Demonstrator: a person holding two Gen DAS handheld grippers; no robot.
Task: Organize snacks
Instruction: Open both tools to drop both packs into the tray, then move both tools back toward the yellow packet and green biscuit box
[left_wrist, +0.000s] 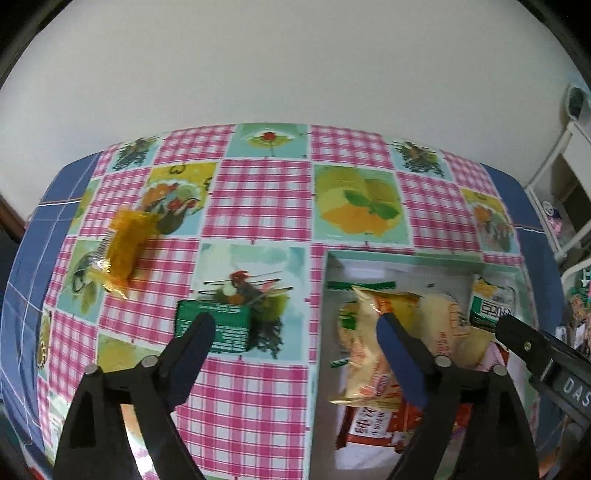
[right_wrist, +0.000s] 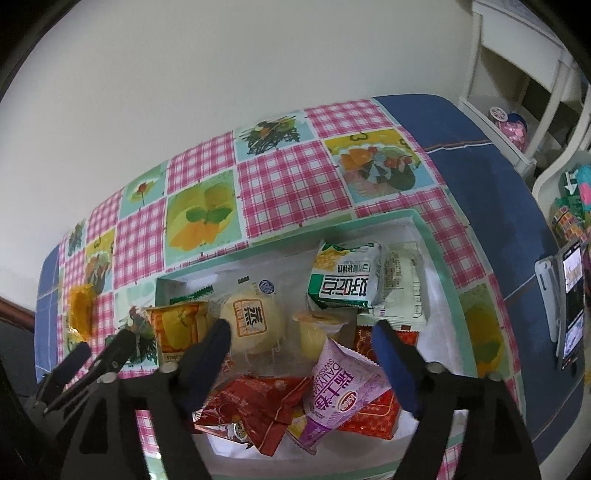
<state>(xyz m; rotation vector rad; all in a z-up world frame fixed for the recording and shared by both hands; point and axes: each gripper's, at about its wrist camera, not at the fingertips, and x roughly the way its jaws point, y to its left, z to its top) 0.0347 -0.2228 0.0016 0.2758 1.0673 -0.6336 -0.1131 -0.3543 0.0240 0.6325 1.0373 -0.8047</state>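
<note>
Two snacks left on desk: green packet (left_wrist: 212, 326), just beside tray (left_wrist: 406, 258); yellow wrapped cake (left_wrist: 123, 247), well apart.
Handling: both light, crinkly, slippery film; cake soft. Pinch mid-body.
Left gripper (left_wrist: 295, 336): fingers spread, empty.
Right gripper (right_wrist: 301, 345): fingers spread, empty, above tray.

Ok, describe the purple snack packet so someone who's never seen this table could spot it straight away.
Find the white box on the checked tablecloth. Near its front, the purple packet lies tilted on top of red wrappers, beside a small jelly cup. It is the only purple pack, with large white lettering.
</note>
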